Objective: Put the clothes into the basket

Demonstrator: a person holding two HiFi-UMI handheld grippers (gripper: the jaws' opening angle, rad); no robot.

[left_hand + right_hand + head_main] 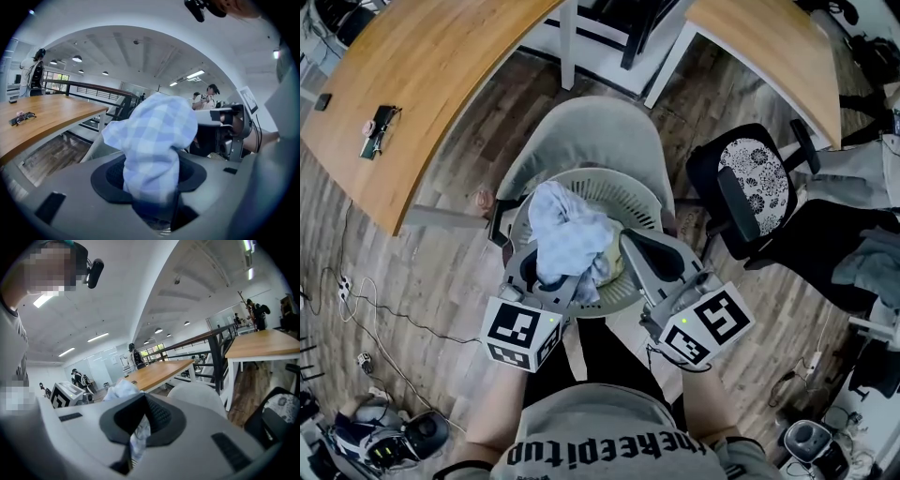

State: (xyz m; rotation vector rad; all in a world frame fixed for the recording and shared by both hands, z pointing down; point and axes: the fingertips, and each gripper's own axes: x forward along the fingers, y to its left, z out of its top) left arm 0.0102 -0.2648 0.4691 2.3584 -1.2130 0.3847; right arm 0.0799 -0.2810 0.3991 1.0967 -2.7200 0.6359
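A blue-and-white checked cloth (567,239) hangs bunched over a white slatted basket (623,185), which rests on a grey chair (581,131). My left gripper (546,270) is shut on the cloth from the near left. In the left gripper view the cloth (157,140) rises in a thick wad out of the left gripper (152,190). My right gripper (628,248) comes in from the near right. In the right gripper view a thin fold of the cloth (139,436) is pinched in the right gripper (138,425), and the rest of it bulges behind the jaws. The basket's inside is mostly hidden by the cloth.
A black office chair with a floral cushion (750,178) stands to the right of the basket. A curved wooden table (422,84) lies at the left, with another (769,47) at the top right. Cables (356,309) trail over the wood floor at the left.
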